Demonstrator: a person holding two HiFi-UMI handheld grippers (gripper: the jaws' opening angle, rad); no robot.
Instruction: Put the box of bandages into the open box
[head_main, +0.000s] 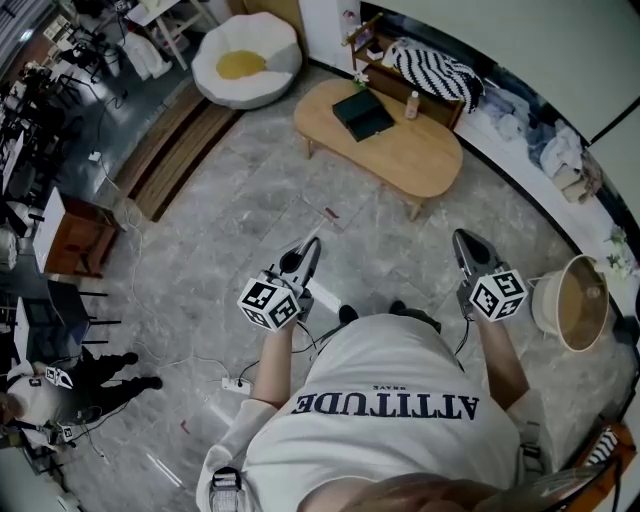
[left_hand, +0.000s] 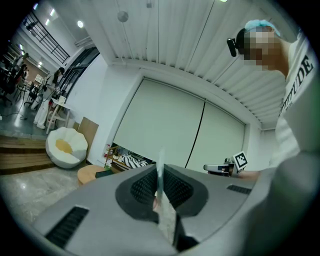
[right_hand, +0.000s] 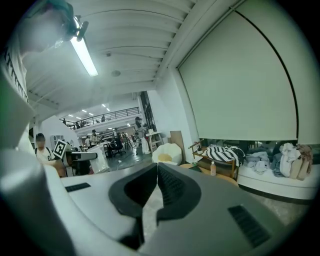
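stance well short of wooden table (head_main: 400, 155) with left gripper (head_main: 310, 248) pinched on thin pale sliver (left_hand: 160, 162), right gripper (head_main: 463, 240) pressed together; risk of shoving dark box (head_main: 362, 115) with shut jaws

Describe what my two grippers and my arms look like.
The left gripper and right gripper are both grey tapering shells with black ribbed pads. Each carries a white cube printed with black square markers. A thin dark cable seems to trail back from each. The person wears a white short-sleeved T-shirt with dark lettering.
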